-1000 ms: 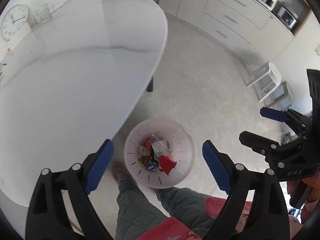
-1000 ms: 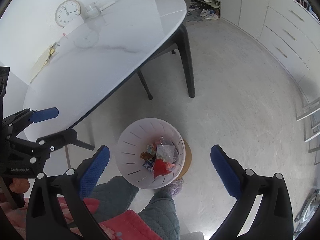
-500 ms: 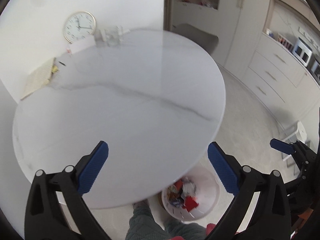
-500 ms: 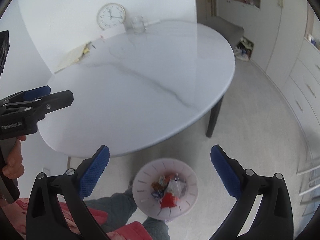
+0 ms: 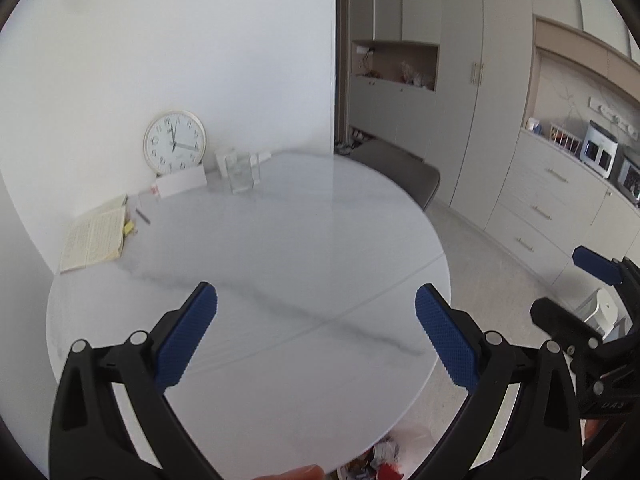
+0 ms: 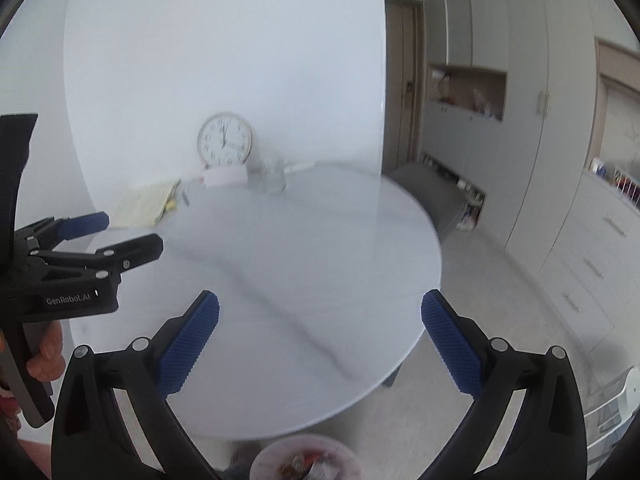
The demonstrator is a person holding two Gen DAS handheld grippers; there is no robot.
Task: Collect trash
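Spreading wide, blue pads (image 5: 186, 340) of the left gripper (image 5: 316, 338) with nothing between them; likewise parted and bare, pads (image 6: 188, 348) of the right gripper (image 6: 320, 346). Both tools poised side by side above the near edge of the round marble table (image 5: 280, 248), each visible at the margin of the other's view. Beyond the fingertips, a bare white tabletop crossed by a grey vein and a fine seam.

At the far side, against the wall: clock (image 5: 175, 147), white card (image 5: 180, 182) leaning before it, clear glass container (image 5: 239, 174), open notebook (image 5: 94, 234) with small yellow notes (image 5: 129, 227) and a pen (image 5: 143, 217) beside it. None plainly trash. Grey chair (image 5: 400, 168) behind the table; cabinets and drawers to the right.

Below the table's near rim, at the bottom of both views, white trash bin (image 6: 306, 458) holding crumpled wrappers (image 5: 380, 466), mostly cropped.

Step judged: between drops, or at the close; collected litter in the bin, both tools unloaded, facing the tabletop. Next move, if any litter is left: scanning the table's far side, reaching past the centre, closing on a loose scrap such as the yellow notes only if judged waste, then carrying it down over the bin.
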